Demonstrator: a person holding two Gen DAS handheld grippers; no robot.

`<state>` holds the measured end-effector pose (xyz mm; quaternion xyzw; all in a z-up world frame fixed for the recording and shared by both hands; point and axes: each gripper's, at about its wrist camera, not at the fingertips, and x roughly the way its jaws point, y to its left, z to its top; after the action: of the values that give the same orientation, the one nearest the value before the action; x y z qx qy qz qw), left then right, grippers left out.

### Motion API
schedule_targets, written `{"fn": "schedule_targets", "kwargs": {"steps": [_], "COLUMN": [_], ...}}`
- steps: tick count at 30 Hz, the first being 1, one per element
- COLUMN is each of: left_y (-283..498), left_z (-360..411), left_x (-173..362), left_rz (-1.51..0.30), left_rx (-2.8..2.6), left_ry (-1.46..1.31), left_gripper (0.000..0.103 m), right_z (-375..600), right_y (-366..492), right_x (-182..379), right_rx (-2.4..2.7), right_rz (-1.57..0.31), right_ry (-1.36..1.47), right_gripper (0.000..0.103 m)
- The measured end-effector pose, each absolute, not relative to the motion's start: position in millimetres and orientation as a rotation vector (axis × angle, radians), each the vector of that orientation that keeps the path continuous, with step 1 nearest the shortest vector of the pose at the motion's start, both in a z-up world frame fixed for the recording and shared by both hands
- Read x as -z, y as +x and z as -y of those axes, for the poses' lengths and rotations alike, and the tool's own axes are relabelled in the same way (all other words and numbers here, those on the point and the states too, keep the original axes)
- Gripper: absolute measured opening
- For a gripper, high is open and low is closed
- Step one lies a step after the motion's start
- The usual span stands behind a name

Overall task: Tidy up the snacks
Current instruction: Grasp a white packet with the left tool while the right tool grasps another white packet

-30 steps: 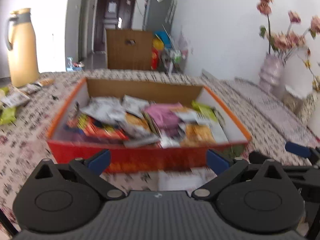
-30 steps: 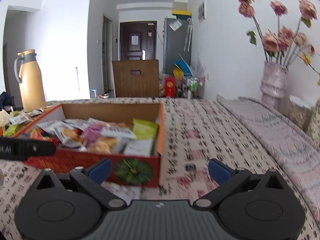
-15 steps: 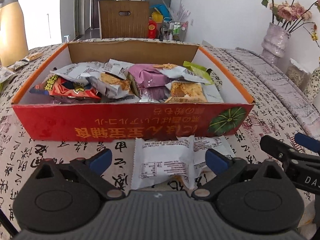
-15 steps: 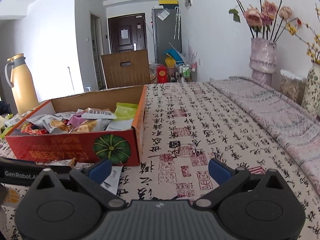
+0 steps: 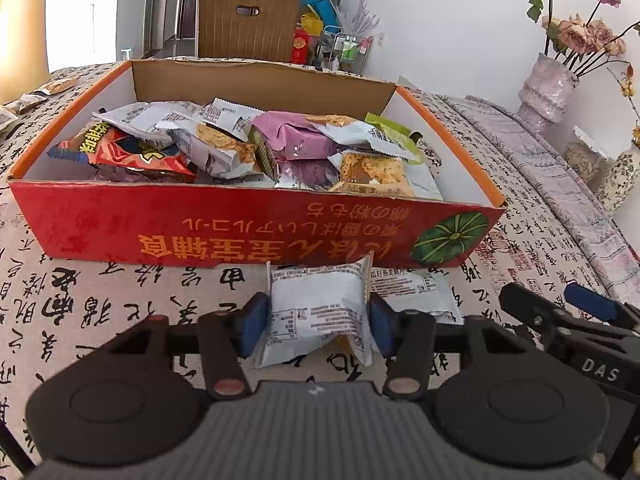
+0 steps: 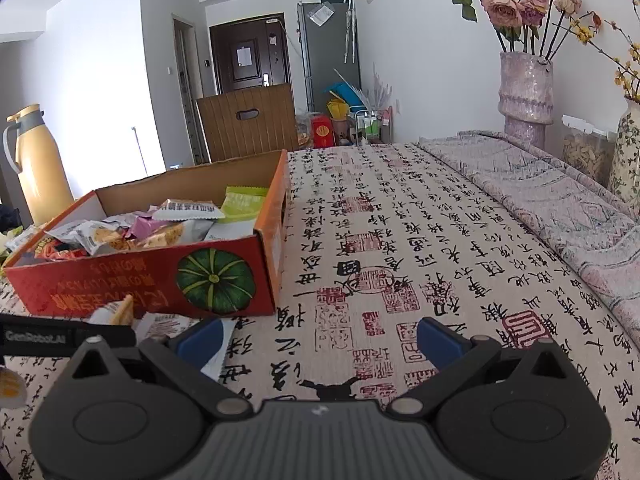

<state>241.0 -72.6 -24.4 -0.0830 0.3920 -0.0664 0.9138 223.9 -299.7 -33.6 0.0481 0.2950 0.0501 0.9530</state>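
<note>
A red cardboard box (image 5: 240,236) holding several snack packets stands on the patterned tablecloth. In front of its near wall lies a white snack packet (image 5: 316,304). My left gripper (image 5: 316,322) has its jaws closing on that packet; both blue pads press its sides and the wrapper's edges buckle upward. A second white packet (image 5: 412,288) lies just right of it, flat on the cloth. My right gripper (image 6: 320,338) is open low over bare cloth to the right of the box (image 6: 120,280), nothing between its pads. Its left pad sits beside the second packet (image 6: 164,324).
A yellow thermos (image 6: 36,164) stands far left, with small packets (image 5: 40,92) on the cloth near it. A vase of flowers (image 6: 524,92), a jar (image 6: 584,152) and another vase line the right wall. A wooden chair (image 6: 248,120) stands beyond the table.
The left jaws have drawn in from wide open onto the white packet, which now buckles between the pads. Both grippers sank toward the table in front of the box.
</note>
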Motion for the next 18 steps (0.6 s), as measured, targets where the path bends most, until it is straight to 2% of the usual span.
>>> {"fn": "schedule_targets", "kwargs": {"steps": [18], "left_y": [210.4], "left_z": [32.3], "left_x": [2.8], "left_rz": [-0.709], "left_rx": [0.134], "left_ry": [-0.205], "left_gripper": [0.05], "right_z": [261.6], "right_y": [229.0], "right_x": [25.8], "right_rx": [-0.15], "right_rz": [-0.631], "right_ry": [0.038], "right_gripper": [0.103]}}
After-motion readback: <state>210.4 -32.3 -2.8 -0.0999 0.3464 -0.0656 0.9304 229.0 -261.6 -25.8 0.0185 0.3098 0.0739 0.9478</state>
